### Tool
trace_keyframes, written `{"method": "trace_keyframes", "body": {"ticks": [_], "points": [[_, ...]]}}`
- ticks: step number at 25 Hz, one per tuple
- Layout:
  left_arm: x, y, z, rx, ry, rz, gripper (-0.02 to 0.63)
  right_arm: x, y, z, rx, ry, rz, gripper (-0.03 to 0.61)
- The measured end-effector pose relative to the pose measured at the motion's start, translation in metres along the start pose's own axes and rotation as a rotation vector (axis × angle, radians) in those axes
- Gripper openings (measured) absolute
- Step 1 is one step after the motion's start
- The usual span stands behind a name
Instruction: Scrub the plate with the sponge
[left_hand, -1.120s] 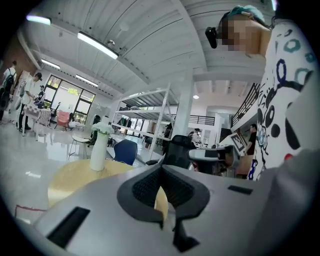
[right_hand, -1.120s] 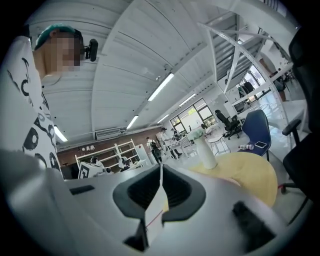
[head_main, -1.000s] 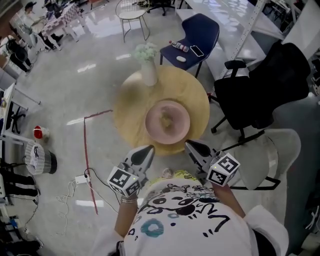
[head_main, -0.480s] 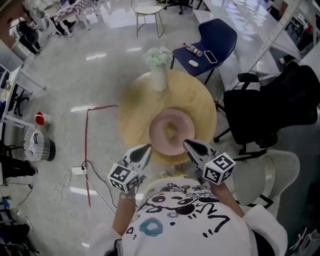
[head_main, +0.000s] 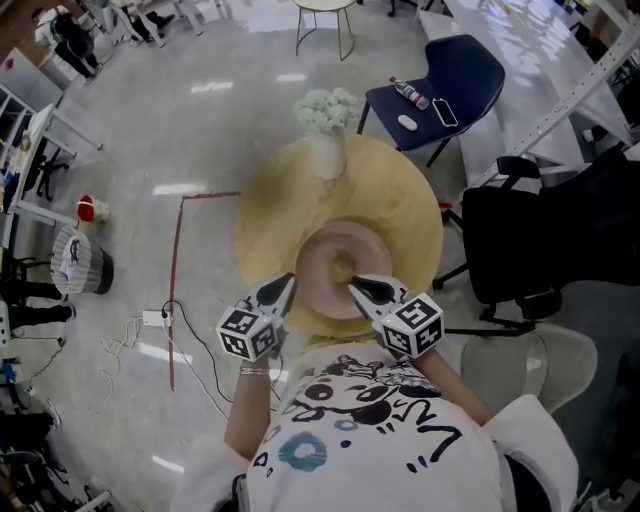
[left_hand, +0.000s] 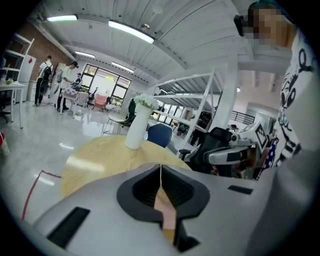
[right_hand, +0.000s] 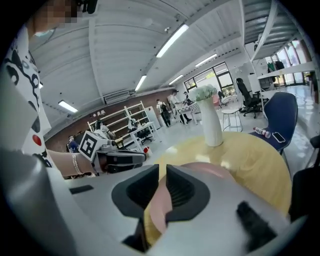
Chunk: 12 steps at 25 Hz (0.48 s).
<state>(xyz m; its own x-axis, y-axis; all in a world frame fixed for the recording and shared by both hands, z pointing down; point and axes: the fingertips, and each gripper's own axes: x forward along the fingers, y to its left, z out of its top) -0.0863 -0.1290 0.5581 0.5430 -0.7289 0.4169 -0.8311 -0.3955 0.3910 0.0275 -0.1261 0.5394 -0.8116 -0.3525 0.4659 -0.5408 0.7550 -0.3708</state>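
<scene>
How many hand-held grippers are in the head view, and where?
2. The left hand-held gripper is over the table, left of the plate; the right hand-held gripper is over the plate's near part. None hidden.

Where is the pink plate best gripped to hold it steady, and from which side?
I would take its near-left rim, coming in low from the person's side. The pink plate lies flat on the round table, so only the thin edge gives a hold. The left tongs, now shut, look close to that rim and must open first.
</scene>
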Motion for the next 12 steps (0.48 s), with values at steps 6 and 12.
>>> {"method": "trace_keyframes", "body": {"ticks": [6,12], "points": [[0.017,0.022,-0.03,-0.018,0.13,0.059,0.02,0.024,-0.036,-0.03,0.0,0.159,-0.132,0.123],[0.04,0.04,-0.057,0.023,0.308,0.006,0.021,0.061,-0.057,-0.052,0.01,0.283,-0.242,0.167]]}}
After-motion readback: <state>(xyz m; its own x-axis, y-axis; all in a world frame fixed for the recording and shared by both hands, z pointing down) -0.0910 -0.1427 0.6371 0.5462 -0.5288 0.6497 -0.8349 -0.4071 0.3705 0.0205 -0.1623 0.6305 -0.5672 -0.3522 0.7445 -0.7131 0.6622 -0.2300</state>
